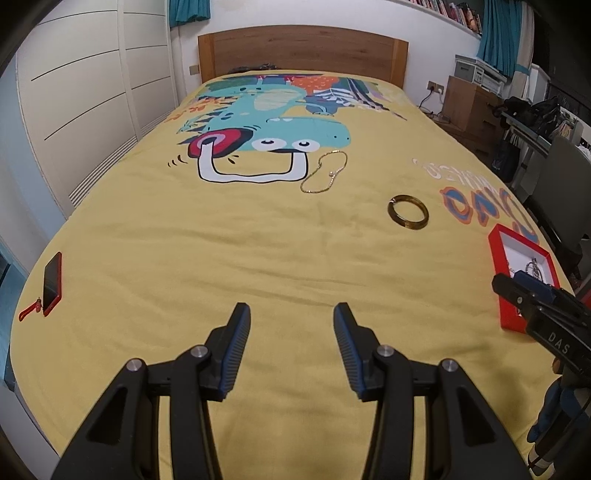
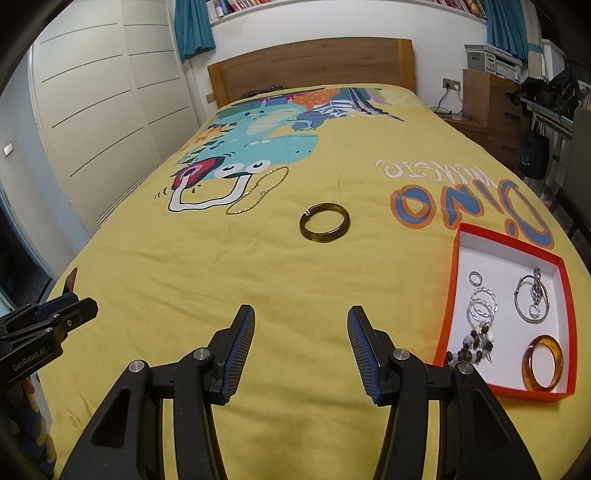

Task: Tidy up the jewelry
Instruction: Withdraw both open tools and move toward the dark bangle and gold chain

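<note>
Yellow dinosaur bedspread [image 2: 258, 280]; wooden headboard [image 2: 310, 66]; white wardrobe [image 2: 96, 103] alongside.

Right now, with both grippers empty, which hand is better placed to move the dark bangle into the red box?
Right. The right gripper is open, the dark bangle lies just ahead, and the red box sits on its side. The left gripper is farther away.

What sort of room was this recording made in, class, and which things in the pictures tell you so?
Most likely a bedroom: a bed with a yellow dinosaur-print bedspread and brown wooden headboard fills the view, white panelled wardrobe doors stand beside it, and teal curtains hang behind.
</note>
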A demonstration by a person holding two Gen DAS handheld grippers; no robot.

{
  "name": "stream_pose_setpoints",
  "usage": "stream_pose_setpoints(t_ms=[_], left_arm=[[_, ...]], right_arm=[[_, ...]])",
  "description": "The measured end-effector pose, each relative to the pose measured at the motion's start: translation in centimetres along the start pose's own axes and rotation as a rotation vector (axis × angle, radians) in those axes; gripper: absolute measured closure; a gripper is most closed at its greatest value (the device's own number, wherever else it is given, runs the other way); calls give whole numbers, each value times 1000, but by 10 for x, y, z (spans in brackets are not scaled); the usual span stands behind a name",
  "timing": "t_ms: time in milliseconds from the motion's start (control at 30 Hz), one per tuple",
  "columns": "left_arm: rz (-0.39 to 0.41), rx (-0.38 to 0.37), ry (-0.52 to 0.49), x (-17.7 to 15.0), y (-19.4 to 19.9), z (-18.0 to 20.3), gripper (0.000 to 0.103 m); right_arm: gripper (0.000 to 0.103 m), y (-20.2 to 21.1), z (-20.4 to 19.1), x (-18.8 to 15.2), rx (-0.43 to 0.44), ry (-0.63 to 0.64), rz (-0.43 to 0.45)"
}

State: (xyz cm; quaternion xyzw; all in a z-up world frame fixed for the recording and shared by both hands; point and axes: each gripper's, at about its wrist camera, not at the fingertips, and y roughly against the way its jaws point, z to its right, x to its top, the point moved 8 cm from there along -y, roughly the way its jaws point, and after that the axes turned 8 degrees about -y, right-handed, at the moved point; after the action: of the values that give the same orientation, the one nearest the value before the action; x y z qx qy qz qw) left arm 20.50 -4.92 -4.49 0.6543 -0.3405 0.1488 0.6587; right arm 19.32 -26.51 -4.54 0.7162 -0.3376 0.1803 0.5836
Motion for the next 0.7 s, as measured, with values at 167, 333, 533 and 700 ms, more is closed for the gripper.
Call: stream_pose_setpoints(t_ms=[167,333,533,700], left_arm=[[-17,-2,-1,4,-18,2,58],[-41,-1,1,6,-36,1,57],[-70,-4,3,6,-56,0,55],[-83,-3,3,3,-67,1,55]], right_arm=[[51,-15,5,6,-3,-10,-8],[51,-30,11,10,-8,-17,-17],[50,-48,18,11,-12,-34,-35],[47,-60,23,7,-17,-51,-48]])
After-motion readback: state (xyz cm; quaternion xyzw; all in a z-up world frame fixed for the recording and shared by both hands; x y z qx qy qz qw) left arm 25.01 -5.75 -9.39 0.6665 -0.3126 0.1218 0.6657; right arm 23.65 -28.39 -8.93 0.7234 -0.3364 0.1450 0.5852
